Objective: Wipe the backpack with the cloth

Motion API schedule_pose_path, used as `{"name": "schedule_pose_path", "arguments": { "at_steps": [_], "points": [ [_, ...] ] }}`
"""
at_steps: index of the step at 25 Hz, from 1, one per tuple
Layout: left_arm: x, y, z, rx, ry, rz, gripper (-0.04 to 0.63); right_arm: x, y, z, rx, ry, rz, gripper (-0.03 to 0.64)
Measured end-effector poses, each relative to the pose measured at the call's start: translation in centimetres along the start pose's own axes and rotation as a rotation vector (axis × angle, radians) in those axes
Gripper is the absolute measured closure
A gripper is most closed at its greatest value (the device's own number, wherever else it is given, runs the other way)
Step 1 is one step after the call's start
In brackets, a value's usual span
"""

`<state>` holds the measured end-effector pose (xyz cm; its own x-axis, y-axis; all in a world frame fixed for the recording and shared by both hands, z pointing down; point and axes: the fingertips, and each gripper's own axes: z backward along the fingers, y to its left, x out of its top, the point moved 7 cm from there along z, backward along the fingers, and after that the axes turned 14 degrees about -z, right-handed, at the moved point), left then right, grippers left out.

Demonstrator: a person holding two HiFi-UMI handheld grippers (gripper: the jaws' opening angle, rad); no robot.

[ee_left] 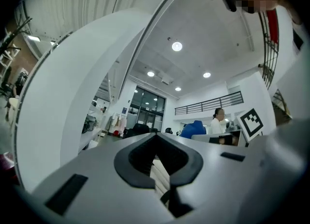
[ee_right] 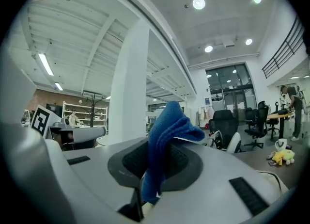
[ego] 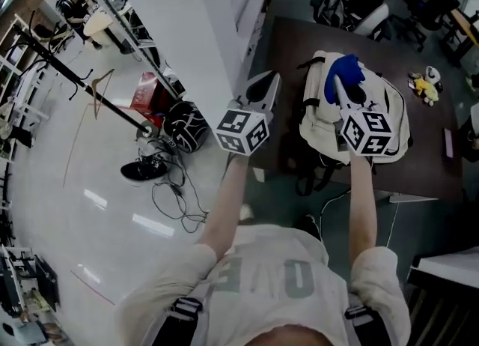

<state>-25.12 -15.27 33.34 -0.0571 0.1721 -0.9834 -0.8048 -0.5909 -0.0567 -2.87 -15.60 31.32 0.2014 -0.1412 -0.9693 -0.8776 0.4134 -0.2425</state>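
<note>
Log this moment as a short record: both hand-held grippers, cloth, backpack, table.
left hand-held gripper: shut, nothing between the jaws, held off the table's left edge
right hand-held gripper: shut on the cloth, over the backpack
cloth: blue, bunched, sticking out past the jaw tips
backpack: pale, lying on the table
table: dark top
cloth-to-backpack contact: cannot tell
</note>
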Motion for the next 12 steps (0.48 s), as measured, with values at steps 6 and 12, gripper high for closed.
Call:
{"name": "schedule_pose_path", "arguments": {
  "at_steps": [6, 12],
  "points": [
    [-1.5, 3.9, -2.6, -0.118, 0.005, 0.044, 0.592, -1.3, 1.9, -2.2, -0.107, -0.013, -0.022, 0.578],
    [-3.6, 4.8, -7.1, -0.23, 0.057, 0.026, 0.592, -1.8, -0.4, -4.7, -0.178, -0.013, -0.063, 0.578]
  ]
}}
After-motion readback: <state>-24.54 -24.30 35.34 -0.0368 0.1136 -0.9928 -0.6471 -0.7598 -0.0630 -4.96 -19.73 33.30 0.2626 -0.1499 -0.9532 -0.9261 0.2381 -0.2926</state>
